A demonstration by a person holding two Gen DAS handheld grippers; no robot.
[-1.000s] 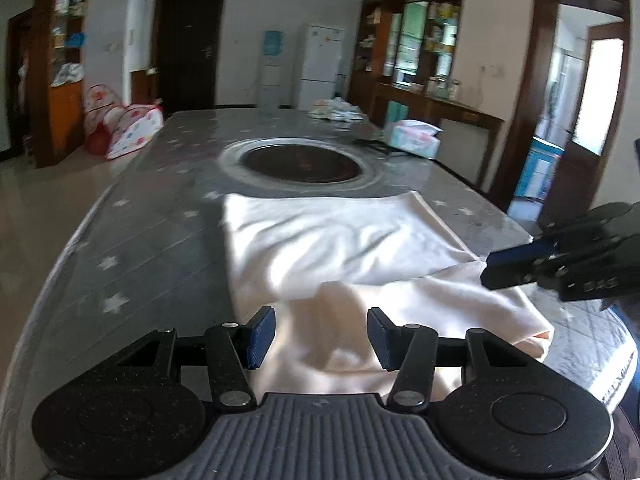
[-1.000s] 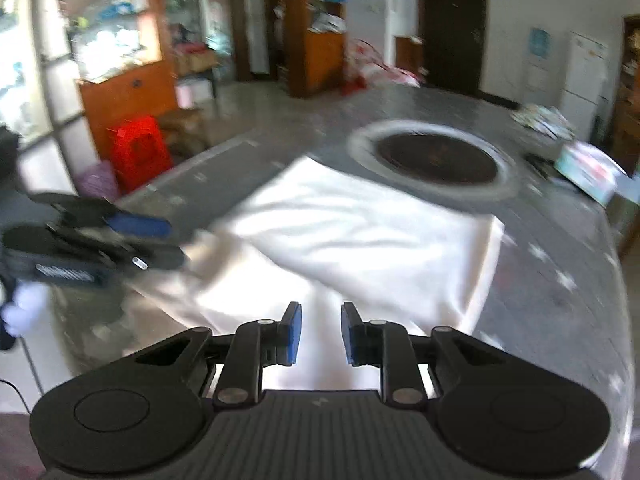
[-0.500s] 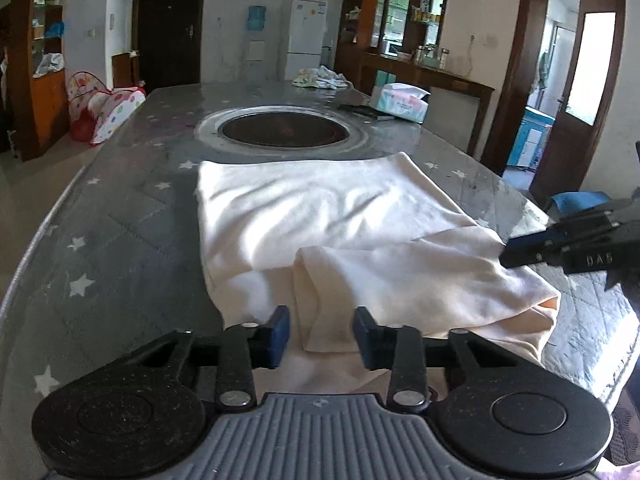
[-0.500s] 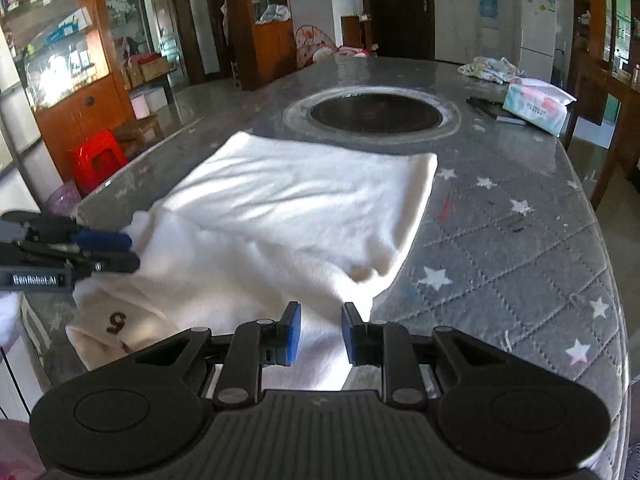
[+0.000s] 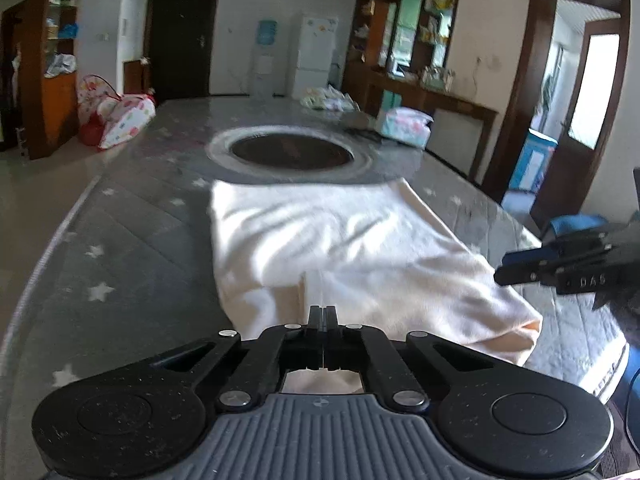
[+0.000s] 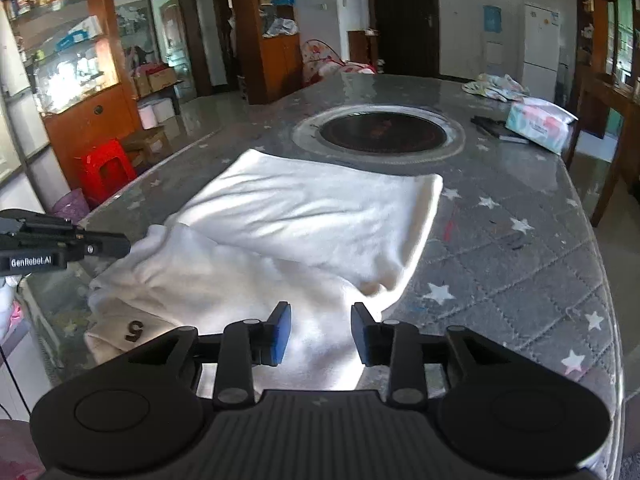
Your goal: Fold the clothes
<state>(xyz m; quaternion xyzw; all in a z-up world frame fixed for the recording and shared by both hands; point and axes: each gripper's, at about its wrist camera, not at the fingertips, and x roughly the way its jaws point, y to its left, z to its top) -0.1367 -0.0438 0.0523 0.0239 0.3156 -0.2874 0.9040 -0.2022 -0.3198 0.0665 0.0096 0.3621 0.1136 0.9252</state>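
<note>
Two handheld grippers work over a cream garment (image 5: 332, 248) spread on a grey, star-patterned table (image 5: 120, 240). In the left wrist view the garment fills the centre of the frame, its far edge just below the dark round inset (image 5: 292, 152) of the table and its near part doubled over into a thicker layer at lower right. The left gripper (image 5: 323, 314), at bottom centre, has just been closing; its jaws now stand pressed together with no gap, and whether any cloth is pinched between them cannot be told, since the tips merely overlap the fabric in this view. The right gripper (image 5: 516, 268) enters from the right edge of that frame, above the folded corner.

In the right wrist view the right gripper (image 6: 320, 330) occupies the bottom centre with its jaws parted, having just been opening; the blue pads (image 6: 280, 330) stand clear of the garment (image 6: 304, 216), which lies beneath and beyond them. A dark numeral "5" (image 6: 134, 331) marks the cloth at lower left. The left gripper (image 6: 120, 246) reaches in from the left edge, over the bunched near edge of the fabric. A tissue pack (image 6: 540, 122) rests on the table at upper right.
</note>
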